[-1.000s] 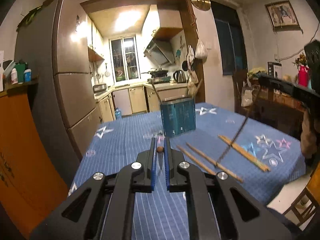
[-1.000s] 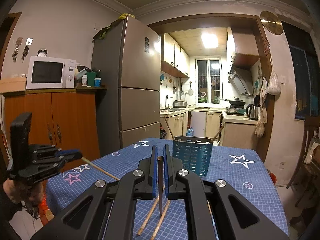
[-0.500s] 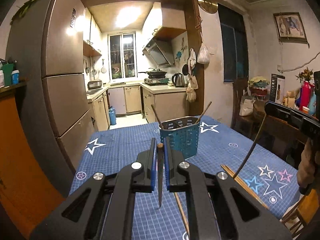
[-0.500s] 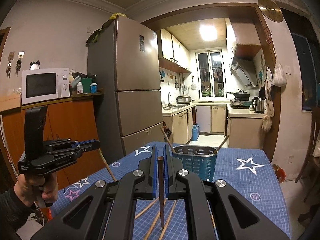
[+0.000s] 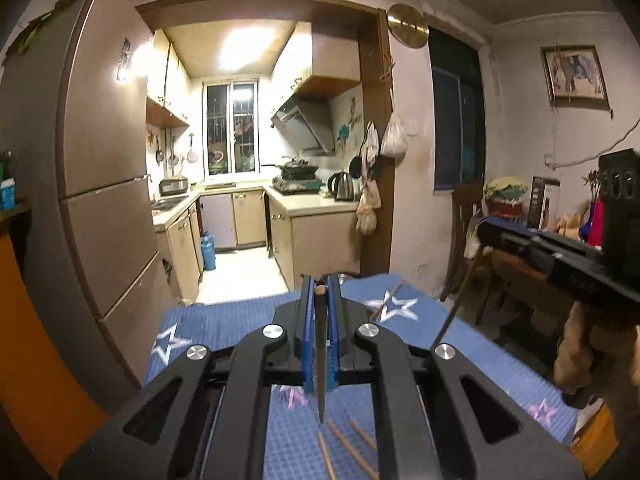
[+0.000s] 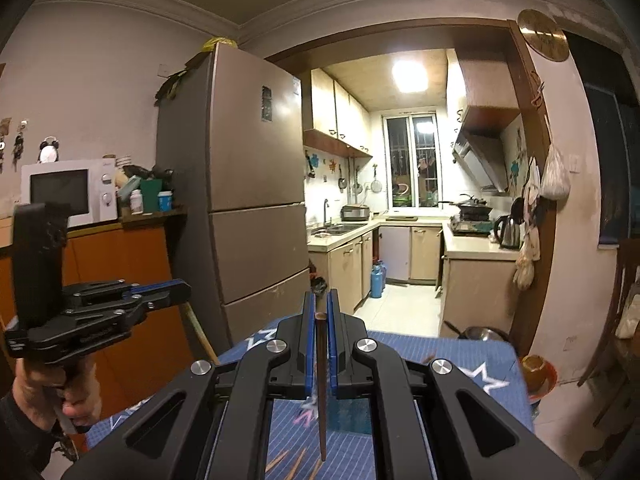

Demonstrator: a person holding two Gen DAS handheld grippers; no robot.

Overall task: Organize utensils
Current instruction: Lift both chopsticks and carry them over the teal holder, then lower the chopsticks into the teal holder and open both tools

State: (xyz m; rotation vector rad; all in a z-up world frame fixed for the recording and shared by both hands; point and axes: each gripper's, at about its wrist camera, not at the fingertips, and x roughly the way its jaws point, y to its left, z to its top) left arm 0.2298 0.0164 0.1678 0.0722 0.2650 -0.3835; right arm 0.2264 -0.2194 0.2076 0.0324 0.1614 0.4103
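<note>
Dark wooden chopstick [image 5: 320, 364] clamped upright between the blue pads of the left gripper [image 5: 320, 292], tip hanging above the blue starred tablecloth [image 5: 224, 324] and the loose chopsticks [image 5: 348, 450] lying there. Second chopstick [image 6: 321, 384] pinched likewise in the right gripper [image 6: 320, 308], over the same cloth. Carrying step, probably; next, lowering each stick tip-first into the holder, hidden here.

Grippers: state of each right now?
Left gripper: shut on a dark chopstick.
Right gripper: shut on another dark chopstick.
</note>
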